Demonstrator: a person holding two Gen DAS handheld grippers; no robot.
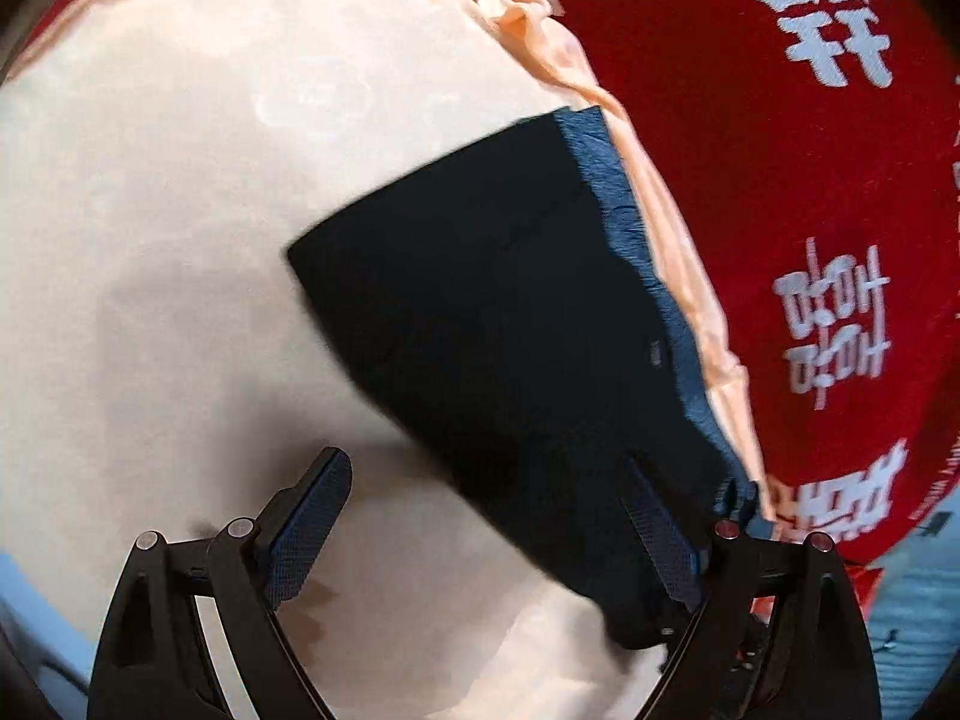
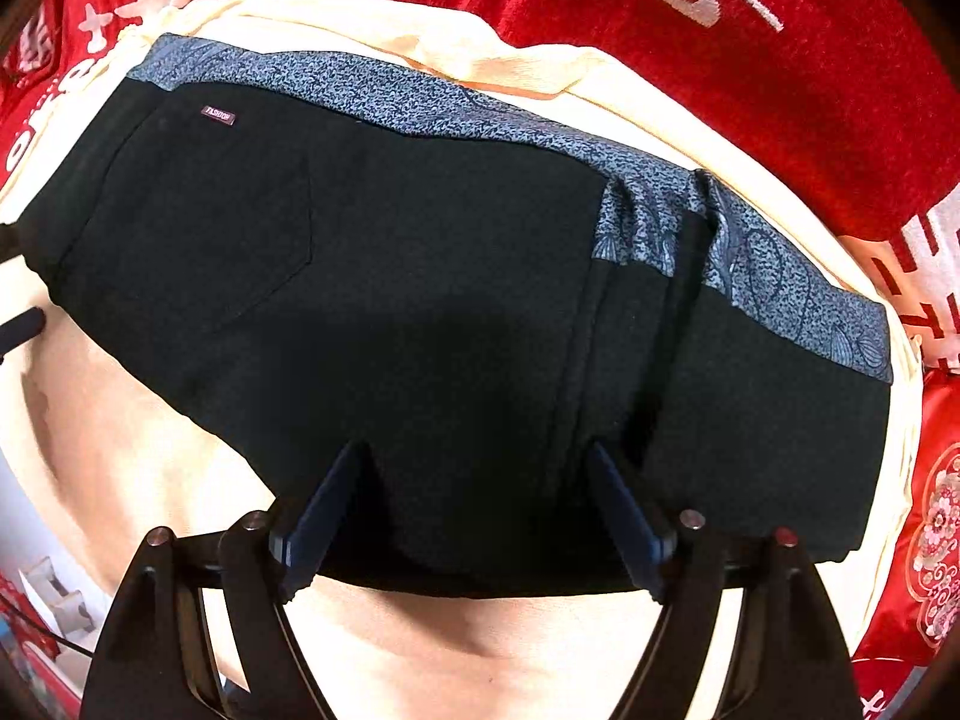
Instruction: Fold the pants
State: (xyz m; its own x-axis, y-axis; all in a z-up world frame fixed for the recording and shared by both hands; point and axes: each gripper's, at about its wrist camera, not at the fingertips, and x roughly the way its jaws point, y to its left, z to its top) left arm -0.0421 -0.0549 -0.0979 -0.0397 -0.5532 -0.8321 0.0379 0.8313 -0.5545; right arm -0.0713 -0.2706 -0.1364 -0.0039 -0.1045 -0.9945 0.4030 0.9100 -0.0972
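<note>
The black pants (image 1: 498,324) lie folded into a compact block on a peach cloth (image 1: 210,210), with a blue patterned waistband (image 1: 630,228) along the right edge. My left gripper (image 1: 486,474) is open above the near corner of the pants, its right finger over the fabric. In the right wrist view the pants (image 2: 372,276) fill the middle, waistband (image 2: 420,102) at the far side, a back pocket and small label (image 2: 219,114) at left. My right gripper (image 2: 480,468) is open just above the near edge of the pants, holding nothing.
A red cloth with white characters (image 1: 780,210) surrounds the peach cloth and also shows in the right wrist view (image 2: 750,60). The peach cloth's bunched edge (image 1: 540,30) runs beside the waistband. A red embroidered cushion (image 2: 936,528) lies at right.
</note>
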